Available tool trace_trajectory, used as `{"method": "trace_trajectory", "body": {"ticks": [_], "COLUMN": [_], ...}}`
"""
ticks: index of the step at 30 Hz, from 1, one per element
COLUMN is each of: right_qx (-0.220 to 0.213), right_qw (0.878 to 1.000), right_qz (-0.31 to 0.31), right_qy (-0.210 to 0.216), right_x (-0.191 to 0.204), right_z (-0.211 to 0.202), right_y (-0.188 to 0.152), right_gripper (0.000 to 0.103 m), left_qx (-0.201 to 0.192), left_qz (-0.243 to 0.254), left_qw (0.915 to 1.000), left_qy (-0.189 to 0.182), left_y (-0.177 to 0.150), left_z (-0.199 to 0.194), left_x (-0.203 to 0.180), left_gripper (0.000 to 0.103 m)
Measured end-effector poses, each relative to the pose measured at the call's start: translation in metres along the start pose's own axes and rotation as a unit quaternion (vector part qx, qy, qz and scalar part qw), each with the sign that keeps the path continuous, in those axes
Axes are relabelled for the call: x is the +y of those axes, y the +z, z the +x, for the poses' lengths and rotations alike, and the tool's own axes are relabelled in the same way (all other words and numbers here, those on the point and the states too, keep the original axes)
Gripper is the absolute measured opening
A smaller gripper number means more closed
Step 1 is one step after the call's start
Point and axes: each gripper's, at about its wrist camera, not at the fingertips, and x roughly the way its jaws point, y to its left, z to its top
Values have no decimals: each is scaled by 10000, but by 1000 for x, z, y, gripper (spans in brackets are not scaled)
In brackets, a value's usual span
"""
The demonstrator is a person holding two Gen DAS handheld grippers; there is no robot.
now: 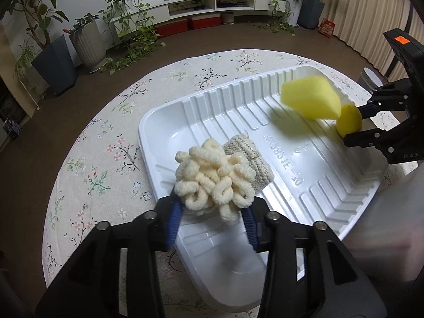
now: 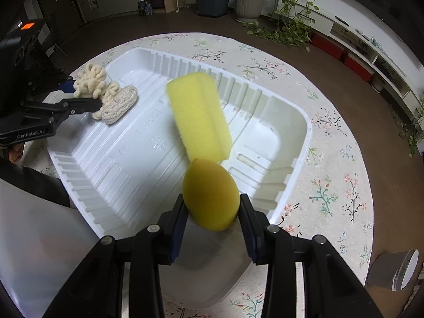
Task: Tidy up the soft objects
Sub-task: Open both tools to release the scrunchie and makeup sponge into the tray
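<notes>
Left gripper (image 1: 212, 206) clamps chenille scrubber (image 1: 214, 182); right gripper (image 2: 212, 212) — seemingly gripping — holds egg sponge (image 2: 210, 194).

Left gripper (image 1: 212, 212), right gripper (image 2: 213, 213): black linkage arms, silver pivot pins, blue ribbed finger pads (image 1: 173, 221), orange sticker, "GenRobot.AI" lettering.

My cream chenille mitt (image 1: 214, 177) hangs over the white tray (image 1: 344, 185), lower centre; yellow sponge (image 2: 198, 116) and egg-shaped puff (image 2: 210, 194) mid-frame.
</notes>
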Motion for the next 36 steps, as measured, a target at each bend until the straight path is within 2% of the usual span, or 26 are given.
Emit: {"method": "trace_trajectory", "body": {"ticks": [1, 3, 6, 8, 9, 10, 11, 14, 19, 23, 31, 36], "right_qx": [-22, -54, -92, -139, -173, -204, -264, -402, -650, -806, -1243, -1553], "right_qw": [10000, 10000, 10000, 9999, 9998, 9998, 9996, 9992, 9977, 9961, 9890, 9805], "right_qz": [14, 43, 20, 8, -6, -15, -19, 9, 140, 259, 693, 1058], "right_qy": [3, 14, 21, 54, 42, 23, 28, 9, -98, -236, -398, -582], "right_x": [1, 1, 2, 3, 4, 4, 4, 2, -5, -13, -34, -51], "right_z": [0, 1, 0, -2, -4, -5, -7, -13, -26, -34, -64, -101], "right_y": [0, 1, 0, 0, -1, -1, -1, -2, 0, 2, -3, -23], "right_gripper": [41, 42, 48, 56, 64, 68, 69, 72, 75, 75, 103, 103], "left_qx": [-1, -23, -52, -75, -77, -89, -125, -240, -380, -588, -1077, -1426], "left_qz": [12, 75, 176, 187, 169, 144, 118, 49, -179, -394, -885, -1292], "left_qw": [10000, 9999, 9998, 9998, 9998, 9998, 9998, 9997, 9991, 9975, 9896, 9798], "left_qy": [-26, -90, -76, -71, -81, -96, -94, -28, 35, 65, 366, 542], "left_y": [0, 0, 0, 0, 0, 0, 1, 3, 4, 4, -8, -34], "left_z": [0, 0, 0, -1, -1, -2, -4, -9, -16, -25, -64, -108], "left_x": [-1, -6, -12, -14, -14, -12, -11, -8, 3, 13, 38, 51], "left_gripper": [46, 61, 71, 72, 73, 73, 73, 86, 87, 103, 103, 103]}}
